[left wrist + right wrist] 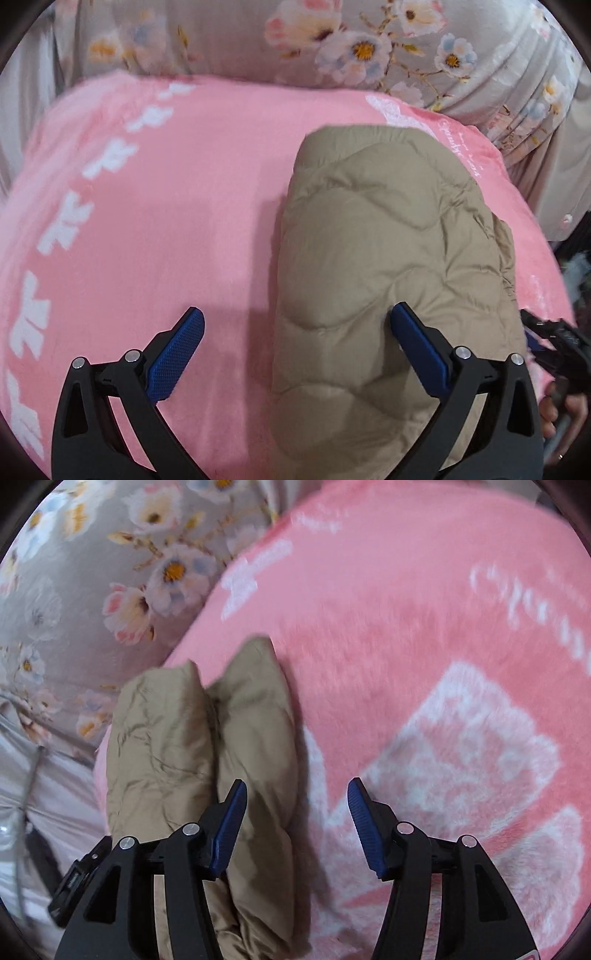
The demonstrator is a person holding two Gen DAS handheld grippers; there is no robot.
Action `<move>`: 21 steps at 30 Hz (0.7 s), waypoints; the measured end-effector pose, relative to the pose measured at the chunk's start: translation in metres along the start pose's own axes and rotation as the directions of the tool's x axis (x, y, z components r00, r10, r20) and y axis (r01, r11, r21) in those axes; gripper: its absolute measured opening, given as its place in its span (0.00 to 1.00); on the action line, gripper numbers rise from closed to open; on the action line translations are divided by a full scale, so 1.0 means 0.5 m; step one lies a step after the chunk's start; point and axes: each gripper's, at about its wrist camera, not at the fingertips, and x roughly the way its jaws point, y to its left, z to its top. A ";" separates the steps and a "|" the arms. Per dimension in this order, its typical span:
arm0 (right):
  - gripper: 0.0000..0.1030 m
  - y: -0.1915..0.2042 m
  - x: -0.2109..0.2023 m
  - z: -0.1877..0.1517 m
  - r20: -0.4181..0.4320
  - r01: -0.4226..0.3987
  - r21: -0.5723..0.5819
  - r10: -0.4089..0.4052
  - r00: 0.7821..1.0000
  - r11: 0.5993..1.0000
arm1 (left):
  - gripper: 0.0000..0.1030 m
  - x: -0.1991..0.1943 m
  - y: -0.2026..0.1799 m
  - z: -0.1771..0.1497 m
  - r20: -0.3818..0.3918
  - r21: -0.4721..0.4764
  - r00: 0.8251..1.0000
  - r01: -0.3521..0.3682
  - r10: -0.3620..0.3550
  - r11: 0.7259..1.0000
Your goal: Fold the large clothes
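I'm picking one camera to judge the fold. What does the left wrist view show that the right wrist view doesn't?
Left wrist only: the tan quilted jacket's broad folded top, and a hand at the right edge. Right wrist only: the jacket's edge, two puffy layers side by side. Both: the pink blanket, the floral bedding, and open jaws holding nothing.

Tan quilted jacket (388, 236), stitched in wavy lines, creased and plain tan at its folded end (207, 746). Pink fleece blanket (177, 206) with a row of white shapes down one side, a white butterfly-like motif and white script near the far corner; large white motif (461, 746) blurred up close. Grey bedding (406, 48) printed with pink, white and pale blue flowers, yellow centres. Black grippers (297, 325) (297, 805) with blue, dotted pads (177, 354).
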 end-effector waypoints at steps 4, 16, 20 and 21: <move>0.60 -0.007 0.030 0.008 -0.113 -0.108 0.011 0.108 0.988 0.994 | 0.96 0.040 0.061 0.005 -0.119 -0.123 0.971 0.195 -0.209 0.973; 0.62 0.067 0.139 0.005 -0.247 -0.263 -0.004 0.254 0.935 0.965 | 0.96 0.128 0.029 0.016 -0.212 -0.159 0.883 0.393 -0.420 0.906; 0.36 0.094 0.160 0.012 -0.234 -0.304 -0.017 0.291 0.928 0.953 | 0.96 0.119 0.005 0.018 -0.188 -0.110 0.903 0.373 -0.387 0.921; 0.31 0.095 0.159 0.010 -0.223 -0.319 -0.010 0.309 0.925 0.948 | 0.95 0.112 -0.002 0.020 -0.174 -0.093 0.910 0.364 -0.375 0.927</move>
